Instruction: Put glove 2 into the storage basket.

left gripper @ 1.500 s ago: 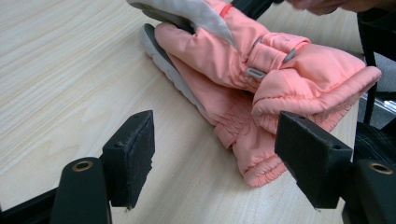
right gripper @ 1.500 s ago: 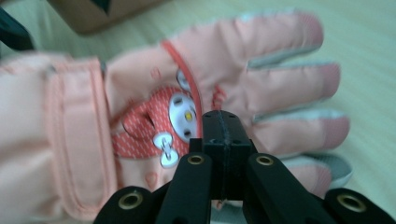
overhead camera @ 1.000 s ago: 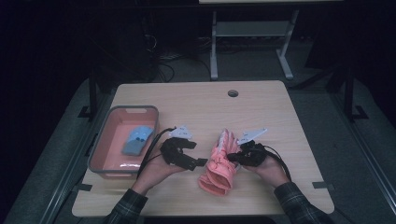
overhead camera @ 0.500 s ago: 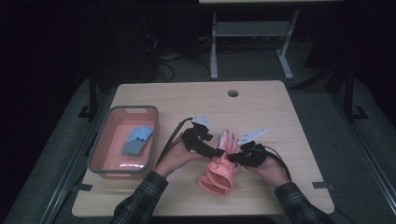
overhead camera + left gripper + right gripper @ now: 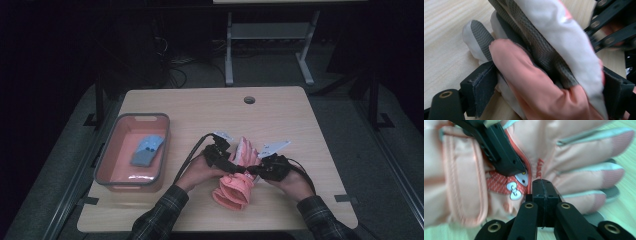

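Observation:
A pair of salmon-pink gloves with white and grey palms lies stacked at the table's front centre. My left gripper reaches over them from the left. Its jaws have just been opening and now stand wide, one on each side of the gloves' fingers, so the left gripper is open around them. My right gripper comes in from the right, shut, with its tips against the back of the top glove, beside a small metal clip. Whether it pinches any cloth is hidden.
A pink bin with a grey rim stands at the table's left and holds a blue-grey folded item. The wooden table has a cable hole near its far edge. Cables trail from both grippers.
My left hand has moved right and down, from beside the bin to the gloves, and its jaws now straddle them. The right hand and the gloves have kept still.

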A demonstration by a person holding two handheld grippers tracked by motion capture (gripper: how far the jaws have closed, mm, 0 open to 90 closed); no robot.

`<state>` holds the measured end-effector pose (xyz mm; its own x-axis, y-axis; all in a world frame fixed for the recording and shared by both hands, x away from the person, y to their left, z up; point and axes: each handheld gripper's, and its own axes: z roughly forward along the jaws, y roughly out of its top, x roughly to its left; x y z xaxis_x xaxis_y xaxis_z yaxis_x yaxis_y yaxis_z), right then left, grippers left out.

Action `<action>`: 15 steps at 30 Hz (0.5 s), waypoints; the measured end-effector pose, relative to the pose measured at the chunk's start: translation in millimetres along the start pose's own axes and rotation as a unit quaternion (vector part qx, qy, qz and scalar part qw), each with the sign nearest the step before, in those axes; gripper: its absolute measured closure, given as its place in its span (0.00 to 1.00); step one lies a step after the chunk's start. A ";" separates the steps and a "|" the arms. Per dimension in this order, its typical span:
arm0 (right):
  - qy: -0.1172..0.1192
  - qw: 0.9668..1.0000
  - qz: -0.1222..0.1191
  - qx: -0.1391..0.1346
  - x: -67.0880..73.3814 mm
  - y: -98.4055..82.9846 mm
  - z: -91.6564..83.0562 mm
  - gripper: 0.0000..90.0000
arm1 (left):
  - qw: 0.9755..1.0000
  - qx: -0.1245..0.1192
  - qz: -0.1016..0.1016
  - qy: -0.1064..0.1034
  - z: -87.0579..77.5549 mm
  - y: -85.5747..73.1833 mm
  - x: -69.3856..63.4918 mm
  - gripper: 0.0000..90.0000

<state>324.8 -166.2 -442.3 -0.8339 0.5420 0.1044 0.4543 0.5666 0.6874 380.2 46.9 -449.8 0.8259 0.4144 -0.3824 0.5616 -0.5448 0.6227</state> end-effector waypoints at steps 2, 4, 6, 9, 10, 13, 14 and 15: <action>-0.004 1.000 0.001 0.001 -1.5 -3.3 -6.3 1.00 | 1.000 0.002 -0.002 -0.002 1.8 -0.9 0.3 0.14; 0.000 1.000 0.009 0.003 -3.8 -7.5 -9.8 1.00 | 1.000 0.007 -0.006 -0.003 2.4 -2.0 1.5 0.14; -0.002 1.000 0.011 0.017 -4.6 -11.6 -6.5 1.00 | 1.000 0.015 -0.014 -0.007 4.6 -3.4 3.3 0.14; -0.004 1.000 0.003 0.031 -5.6 -15.9 0.1 1.00 | 1.000 0.019 -0.018 -0.011 6.5 -4.3 4.6 0.14; -0.001 1.000 0.011 0.028 -5.4 -15.9 -0.3 1.00 | 0.999 0.022 -0.024 -0.016 7.8 -4.7 5.9 0.14; -0.002 0.999 0.013 0.033 -4.7 -15.4 1.5 1.00 | 0.999 0.025 -0.026 -0.020 9.0 -5.1 6.6 0.14; -0.003 0.999 0.013 0.033 -4.7 -15.5 2.3 1.00 | 0.999 0.026 -0.024 -0.018 9.0 -5.1 6.4 0.14; -0.003 0.999 0.011 0.034 -5.0 -15.5 2.6 1.00 | 0.999 0.026 -0.024 -0.018 9.3 -5.2 6.1 0.14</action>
<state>322.7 -176.0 -455.3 -0.8214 0.5588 0.1140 0.4932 0.5956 0.6341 382.8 45.5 -461.6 0.7989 0.4150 -0.4354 0.6014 -0.5622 0.5677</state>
